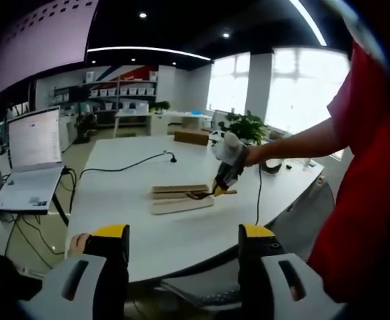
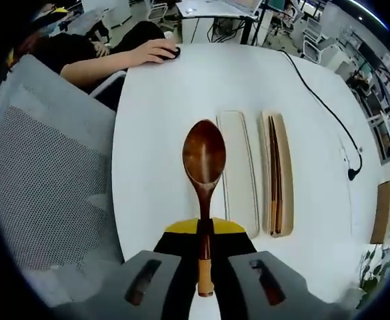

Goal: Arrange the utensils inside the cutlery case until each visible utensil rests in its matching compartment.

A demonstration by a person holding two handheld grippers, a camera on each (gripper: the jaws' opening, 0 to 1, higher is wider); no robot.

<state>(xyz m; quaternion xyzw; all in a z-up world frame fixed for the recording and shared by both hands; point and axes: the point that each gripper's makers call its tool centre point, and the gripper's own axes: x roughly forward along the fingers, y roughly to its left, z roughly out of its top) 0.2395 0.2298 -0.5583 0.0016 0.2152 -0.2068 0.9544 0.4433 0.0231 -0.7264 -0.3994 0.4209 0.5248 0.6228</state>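
White table (image 2: 155,133); gripper (image 2: 205,233)-held spoon (image 2: 204,157) beside case (image 2: 240,167)

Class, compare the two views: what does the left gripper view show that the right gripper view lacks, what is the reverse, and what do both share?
Left gripper view alone: the laptop, a potted plant and the left tongs, open and empty.
Right gripper view alone: the chopsticks in their compartment, the mesh chair and a person's hand on the table's edge.
Both: the white table, the cutlery case, the cable, and the right tongs shut on the wooden spoon.

Dark-brown spoon (image 2: 204,160); beige case (image 2: 240,173); white table (image 2: 155,133); yellow-tipped right gripper (image 2: 205,230).
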